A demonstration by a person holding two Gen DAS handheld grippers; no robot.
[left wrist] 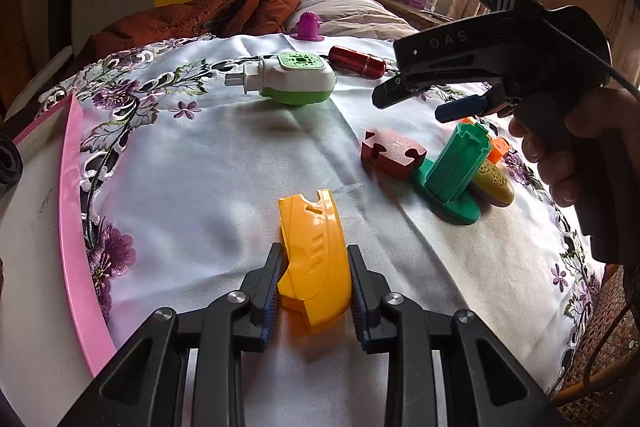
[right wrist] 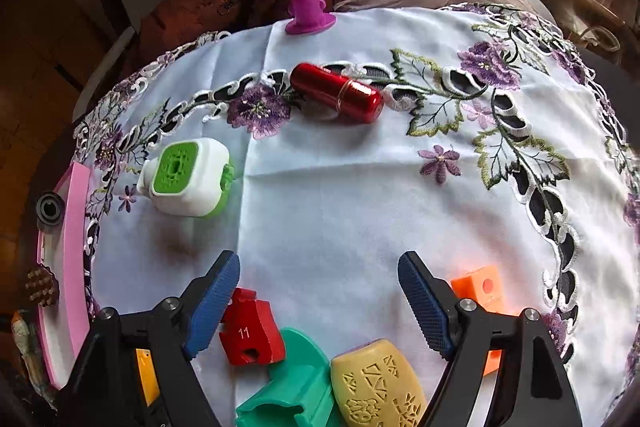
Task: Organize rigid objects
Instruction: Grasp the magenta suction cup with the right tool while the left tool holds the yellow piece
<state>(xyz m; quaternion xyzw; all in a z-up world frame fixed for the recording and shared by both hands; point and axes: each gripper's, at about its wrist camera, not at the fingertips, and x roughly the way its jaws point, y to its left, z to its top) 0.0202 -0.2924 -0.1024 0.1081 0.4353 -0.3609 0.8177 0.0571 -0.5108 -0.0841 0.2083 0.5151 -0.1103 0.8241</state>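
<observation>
Left wrist view: the yellow curved plastic piece (left wrist: pixel 314 259) is clamped between the fingers of the left gripper (left wrist: pixel 316 267), low over the embroidered white tablecloth (left wrist: pixel 224 163). Right of that piece stand the red puzzle block (left wrist: pixel 390 151) and the green tower toy (left wrist: pixel 456 171). Above them hangs the right gripper (right wrist: pixel 320 291), jaws spread wide and empty. Left of the piece lies the pink tray (left wrist: pixel 76 211).

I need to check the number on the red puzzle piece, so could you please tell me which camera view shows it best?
The right wrist view: the red puzzle piece lies close below the camera and its white "11" is readable. The left wrist view shows it farther off beside the green stand, its marking too small to read.
</observation>
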